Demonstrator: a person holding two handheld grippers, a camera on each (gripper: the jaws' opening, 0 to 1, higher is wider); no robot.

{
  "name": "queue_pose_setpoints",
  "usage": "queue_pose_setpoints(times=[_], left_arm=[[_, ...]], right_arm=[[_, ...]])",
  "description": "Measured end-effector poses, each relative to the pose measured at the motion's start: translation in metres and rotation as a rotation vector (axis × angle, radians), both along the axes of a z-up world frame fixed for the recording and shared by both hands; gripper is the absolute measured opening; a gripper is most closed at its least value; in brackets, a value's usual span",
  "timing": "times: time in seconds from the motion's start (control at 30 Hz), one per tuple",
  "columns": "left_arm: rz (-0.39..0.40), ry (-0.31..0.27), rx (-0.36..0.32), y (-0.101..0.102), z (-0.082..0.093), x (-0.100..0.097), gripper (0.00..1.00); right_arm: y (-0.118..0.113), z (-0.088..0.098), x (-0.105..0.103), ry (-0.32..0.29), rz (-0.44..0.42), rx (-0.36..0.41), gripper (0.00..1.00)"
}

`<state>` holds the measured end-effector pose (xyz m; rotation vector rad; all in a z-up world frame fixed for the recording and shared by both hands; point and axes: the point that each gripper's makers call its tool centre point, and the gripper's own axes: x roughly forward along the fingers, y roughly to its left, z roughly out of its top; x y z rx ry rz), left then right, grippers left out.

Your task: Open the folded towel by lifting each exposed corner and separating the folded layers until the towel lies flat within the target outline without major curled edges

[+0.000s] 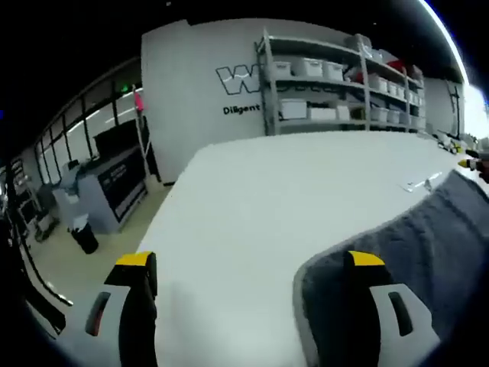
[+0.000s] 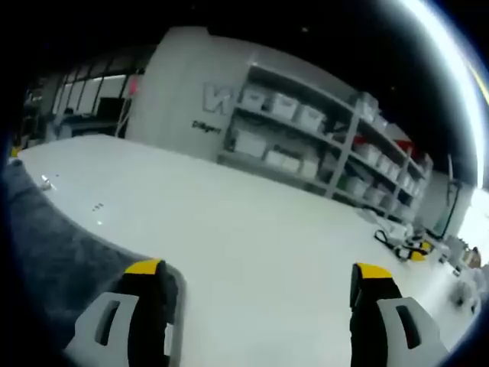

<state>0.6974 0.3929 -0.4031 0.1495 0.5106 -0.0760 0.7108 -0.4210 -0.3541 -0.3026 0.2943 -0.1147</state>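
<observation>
Both claws, left (image 1: 248, 264) and right (image 2: 256, 269), gape over the grey towel (image 1: 428, 229), largely cut off.

One grey towel (image 1: 428, 237), one white table (image 1: 290, 191), two tools: left tool (image 1: 248, 267), right tool (image 2: 256, 275).

Both views are evenly lit and slightly soft. The white table (image 1: 260, 206) is bright and nearly featureless. A strong white glare arcs along the upper right edge of each view. Fisheye distortion bends the shelves (image 2: 321, 145) and wall (image 1: 191, 92). The gray towel (image 2: 53, 252) is blurred at the near edges.
</observation>
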Motion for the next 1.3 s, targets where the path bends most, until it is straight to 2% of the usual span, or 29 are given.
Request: queue_pose_setpoints(times=[0.03,0.07,0.13,0.23,0.47,0.57,0.67,0.8,0.93,0.97,1.1,1.2,1.3], left_arm=[[0.014,0.007,0.032,0.004,-0.004,0.000,0.95],[0.035,-0.027,-0.025,0.001,-0.003,0.005,0.96],[0.035,0.000,-0.020,0.003,-0.007,0.004,0.97],[0.082,-0.023,0.015,0.017,-0.002,0.002,1.00],[0.063,-0.027,0.013,0.012,-0.002,0.001,0.98],[0.047,-0.024,-0.022,0.008,0.002,0.002,0.96],[0.030,-0.048,-0.071,-0.001,0.012,0.000,0.97],[0.009,-0.086,-0.083,-0.006,0.030,0.000,1.00],[-0.044,-0.090,-0.128,-0.021,0.036,-0.002,1.00],[-0.054,-0.094,-0.135,-0.024,0.039,-0.002,1.00],[-0.085,-0.113,-0.138,-0.038,0.050,-0.005,1.00],[-0.098,-0.137,-0.137,-0.045,0.065,-0.011,1.00],[-0.114,-0.147,-0.143,-0.054,0.071,-0.018,1.00]], right_arm=[[0.001,0.000,0.000,0.000,0.001,0.004,1.00],[0.001,0.000,0.000,-0.001,0.002,0.007,1.00],[0.003,0.000,-0.002,-0.003,0.001,0.006,1.00],[0.000,0.001,0.001,-0.004,-0.001,0.006,1.00],[0.004,-0.001,-0.004,0.000,0.000,0.004,1.00],[0.003,-0.001,-0.003,-0.001,-0.001,0.004,1.00],[0.009,0.003,-0.016,-0.008,-0.003,0.001,1.00],[0.021,0.012,-0.034,-0.014,0.013,0.029,1.00],[0.024,0.025,-0.047,-0.021,0.020,0.042,1.00],[0.028,0.024,-0.053,0.010,0.032,0.055,1.00],[0.044,0.027,-0.071,0.034,0.079,0.103,1.00],[0.057,0.029,-0.090,0.057,0.102,0.079,1.00],[0.058,0.033,-0.094,0.061,0.110,0.072,1.00]])
